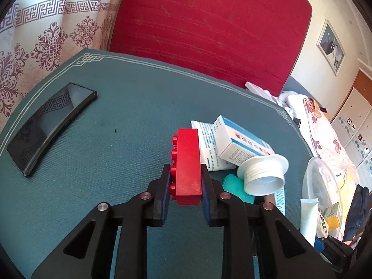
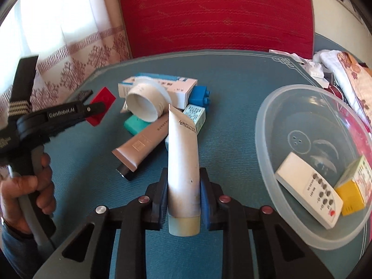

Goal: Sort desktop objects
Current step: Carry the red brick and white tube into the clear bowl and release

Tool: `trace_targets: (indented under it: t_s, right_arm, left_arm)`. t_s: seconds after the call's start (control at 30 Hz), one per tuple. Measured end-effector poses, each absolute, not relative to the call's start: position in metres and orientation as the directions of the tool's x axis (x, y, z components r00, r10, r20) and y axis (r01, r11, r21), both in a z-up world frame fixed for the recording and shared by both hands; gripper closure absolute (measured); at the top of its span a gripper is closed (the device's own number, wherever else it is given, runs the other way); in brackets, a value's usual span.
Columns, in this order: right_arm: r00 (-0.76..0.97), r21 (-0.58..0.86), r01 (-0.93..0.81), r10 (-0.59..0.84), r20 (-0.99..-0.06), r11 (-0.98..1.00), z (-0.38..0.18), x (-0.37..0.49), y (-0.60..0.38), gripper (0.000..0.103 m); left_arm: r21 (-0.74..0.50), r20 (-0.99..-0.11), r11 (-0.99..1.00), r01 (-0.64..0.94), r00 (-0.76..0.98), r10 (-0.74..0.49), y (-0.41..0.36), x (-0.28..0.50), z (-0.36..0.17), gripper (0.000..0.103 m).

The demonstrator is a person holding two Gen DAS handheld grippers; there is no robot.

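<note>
My left gripper [image 1: 185, 174] is shut on a red toy brick [image 1: 187, 165] and holds it above the teal table mat [image 1: 111, 144]; it also shows from the side in the right wrist view [image 2: 93, 111] with the red brick [image 2: 102, 102]. My right gripper [image 2: 183, 181] is shut on a white cream tube [image 2: 182, 160], cap toward the camera. A pile lies mid-table: white and blue box [image 2: 162, 88], white lid [image 2: 147, 103], blue brick [image 2: 198, 96], teal block [image 2: 134, 123], beige tube [image 2: 141, 144].
A clear plastic bowl [image 2: 279, 125] at the right holds a white remote [image 2: 309, 195] and a yellow box [image 2: 355, 188]. A black phone [image 1: 51, 125] lies on the mat's left. A red cushion [image 1: 209, 23] stands behind the table.
</note>
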State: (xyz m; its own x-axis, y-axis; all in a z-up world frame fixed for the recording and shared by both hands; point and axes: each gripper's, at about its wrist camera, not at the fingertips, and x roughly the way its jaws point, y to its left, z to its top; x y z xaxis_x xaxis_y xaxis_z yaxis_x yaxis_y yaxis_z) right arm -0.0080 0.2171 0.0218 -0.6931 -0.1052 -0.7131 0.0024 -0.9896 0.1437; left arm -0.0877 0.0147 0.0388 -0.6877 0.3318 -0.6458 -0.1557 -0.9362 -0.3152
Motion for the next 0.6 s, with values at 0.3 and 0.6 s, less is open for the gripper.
trace_targets:
  t_s: [0.3, 0.6]
  right_arm:
    - [-0.737, 0.184, -0.092, -0.057, -0.674, -0.979, 0.038, 0.012, 0.242, 0.077]
    - [-0.771, 0.211, -0.212, 0.031, -0.636, -0.954, 0.054, 0.030, 0.279, 0.077]
  left_arm:
    - [-0.302, -0.622, -0.930, -0.208, -0.696, 0.358, 0.029, -0.073, 0.052, 0.078]
    - [-0.288, -0.588, -0.920, -0.266, -0.709, 0.389, 0.040, -0.058, 0.065, 0.078]
